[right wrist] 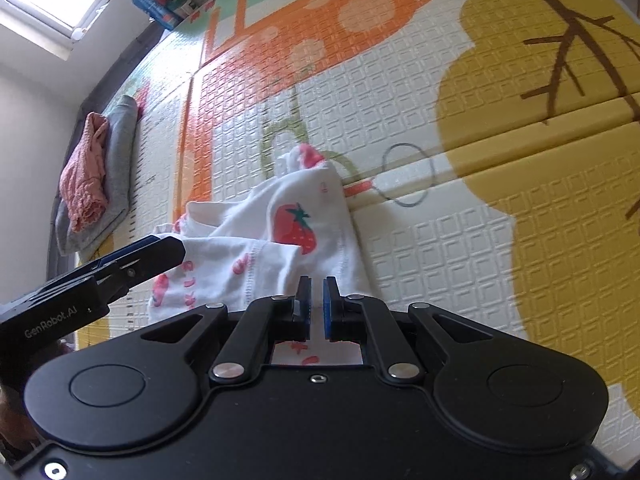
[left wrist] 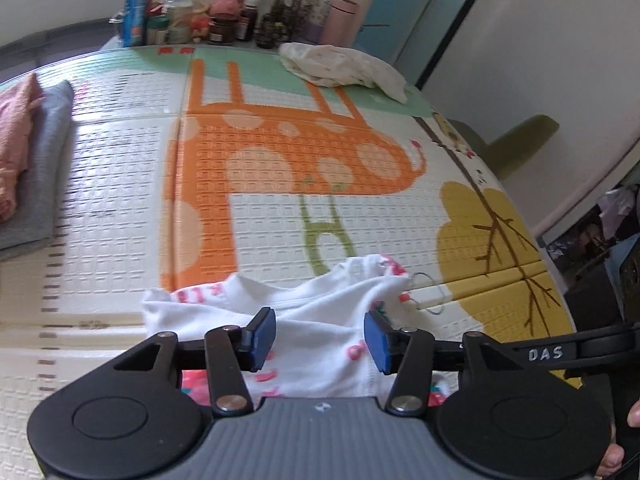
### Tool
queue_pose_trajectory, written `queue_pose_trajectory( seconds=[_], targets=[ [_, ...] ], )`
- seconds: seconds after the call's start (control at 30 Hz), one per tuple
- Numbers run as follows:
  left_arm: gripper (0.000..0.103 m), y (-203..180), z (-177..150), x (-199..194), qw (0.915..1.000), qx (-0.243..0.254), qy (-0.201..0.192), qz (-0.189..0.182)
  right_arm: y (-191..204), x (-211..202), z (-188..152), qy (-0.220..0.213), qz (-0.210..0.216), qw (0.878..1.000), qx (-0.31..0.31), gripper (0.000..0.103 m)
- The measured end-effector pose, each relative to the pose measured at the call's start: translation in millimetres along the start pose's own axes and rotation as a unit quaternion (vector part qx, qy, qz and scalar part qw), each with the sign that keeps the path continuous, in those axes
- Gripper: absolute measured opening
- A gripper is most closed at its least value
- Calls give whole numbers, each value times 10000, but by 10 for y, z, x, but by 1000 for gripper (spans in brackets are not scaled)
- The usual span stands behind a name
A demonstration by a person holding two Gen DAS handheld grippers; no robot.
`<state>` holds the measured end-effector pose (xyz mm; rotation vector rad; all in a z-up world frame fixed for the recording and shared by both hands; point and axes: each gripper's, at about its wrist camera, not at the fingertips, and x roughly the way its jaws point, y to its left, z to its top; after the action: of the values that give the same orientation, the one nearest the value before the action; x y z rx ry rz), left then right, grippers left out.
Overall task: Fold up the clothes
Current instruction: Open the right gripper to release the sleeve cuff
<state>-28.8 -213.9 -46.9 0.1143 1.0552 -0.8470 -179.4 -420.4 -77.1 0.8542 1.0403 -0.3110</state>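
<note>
A small white garment [left wrist: 320, 308] with pink lettering and a strawberry print [right wrist: 294, 224] lies crumpled on the patterned play mat [left wrist: 280, 184]. My left gripper [left wrist: 320, 336] hovers over its near part, open, blue pads well apart and nothing pressed between them. In the right wrist view its fingers [right wrist: 160, 252] reach in from the left, over the garment's left side. My right gripper [right wrist: 316, 304] is shut, its pads pinching the near edge of the white garment [right wrist: 256, 248]; the cloth runs under its body.
Folded pink cloth on a grey one [left wrist: 36, 152] lies at the mat's left edge. Another crumpled pale garment [left wrist: 344, 66] sits at the far side. Bottles and jars [left wrist: 224, 12] line the back. A green chair [left wrist: 516, 144] stands at the right.
</note>
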Motion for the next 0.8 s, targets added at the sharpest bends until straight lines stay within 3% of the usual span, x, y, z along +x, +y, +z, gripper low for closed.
queue_pose_trajectory(
  seconds=[0.33, 0.53, 0.6, 0.63, 0.8],
  targets=[
    [57, 455, -204, -238, 9981, -344, 28, 516, 167, 151, 118, 110, 465, 9989, -10, 12],
    [58, 652, -319, -318, 9960, -527, 103, 709, 174, 250, 116, 202, 332, 9992, 65, 14],
    [59, 678, -344, -332, 9957, -529, 122, 755, 160, 220, 111, 139, 277, 9995, 57, 27],
    [59, 691, -357, -338, 9955, -530, 131, 778, 154, 203, 113, 111, 257, 9996, 43, 28],
    [61, 703, -382, -326, 9957, -475, 192, 777, 106, 228, 136, 186, 240, 9995, 103, 28]
  ],
)
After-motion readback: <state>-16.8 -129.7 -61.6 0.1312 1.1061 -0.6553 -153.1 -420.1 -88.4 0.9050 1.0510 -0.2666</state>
